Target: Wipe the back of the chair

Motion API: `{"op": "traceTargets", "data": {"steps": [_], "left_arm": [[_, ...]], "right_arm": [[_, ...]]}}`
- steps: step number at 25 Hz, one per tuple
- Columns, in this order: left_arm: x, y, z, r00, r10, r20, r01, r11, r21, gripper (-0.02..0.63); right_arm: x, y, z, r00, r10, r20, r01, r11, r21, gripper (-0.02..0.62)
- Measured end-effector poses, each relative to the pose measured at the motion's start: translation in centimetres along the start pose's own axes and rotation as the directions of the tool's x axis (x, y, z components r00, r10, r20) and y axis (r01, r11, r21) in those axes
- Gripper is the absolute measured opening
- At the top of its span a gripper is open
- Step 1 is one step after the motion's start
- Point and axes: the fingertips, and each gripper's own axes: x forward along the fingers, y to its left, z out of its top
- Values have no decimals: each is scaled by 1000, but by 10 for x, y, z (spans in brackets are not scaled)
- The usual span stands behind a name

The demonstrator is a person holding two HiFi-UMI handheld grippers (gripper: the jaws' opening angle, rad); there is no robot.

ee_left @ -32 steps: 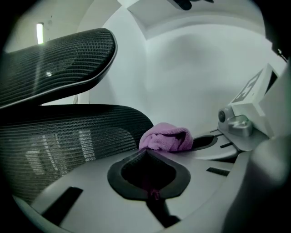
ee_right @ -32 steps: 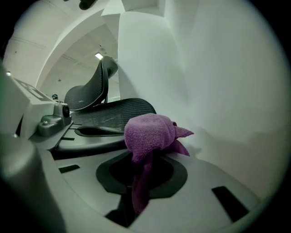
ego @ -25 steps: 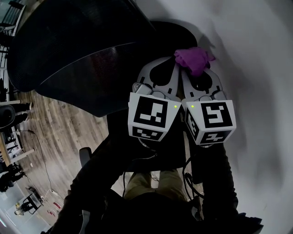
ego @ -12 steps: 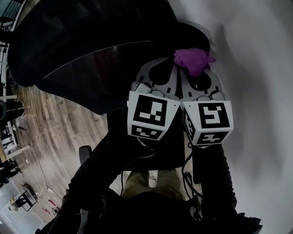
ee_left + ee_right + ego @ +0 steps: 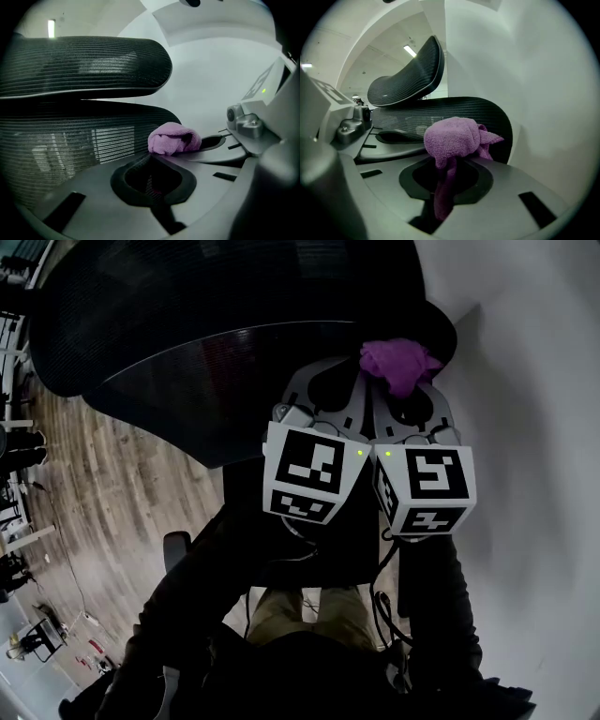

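Filling the upper left of the head view, the big black mesh office chair (image 5: 187,352) is showing its curved back. In the left gripper view a separate mesh headrest (image 5: 84,61) is sitting above the backrest's top edge. Brown plank flooring (image 5: 112,493) is spreading below the chair at the left, and a plain white wall (image 5: 534,381) is closing off the right side. The two grey grippers are riding side by side, their marker cubes just beside each other. The left gripper (image 5: 352,382) is carrying nothing, its jaws pressed together and empty. The right gripper (image 5: 386,395) is clenching a small crumpled purple terry cloth (image 5: 398,362). The wad is bulging past the jaw tips and a tail is hanging down between them.

The cloth is sitting at the right end of the backrest's top edge, close against the mesh in the right gripper view, though whether it is touching cannot be told. From the jaws, the chair's back is lying ahead and off to the left, its long top edge running leftward away from the cloth. The wiping is looking barely begun. The right gripper, holding the cloth, is the one placed to sweep, probably leftward along that edge with the wad pressed into the mesh.
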Motion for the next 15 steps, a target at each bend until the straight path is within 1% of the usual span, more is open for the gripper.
{"op": "traceTargets", "data": {"steps": [6,15], "left_arm": [[-16,18,-15,1000,27,-8,-27,1000,-5,8],[-33,45,-22,999,46,-1,-46,999,-24,8]], "right_arm": [[10,25,-7,1000,25,-7,-25,1000,-11,60],[24,55,-3,999,39,-16,-40,999,-32,60]]}}
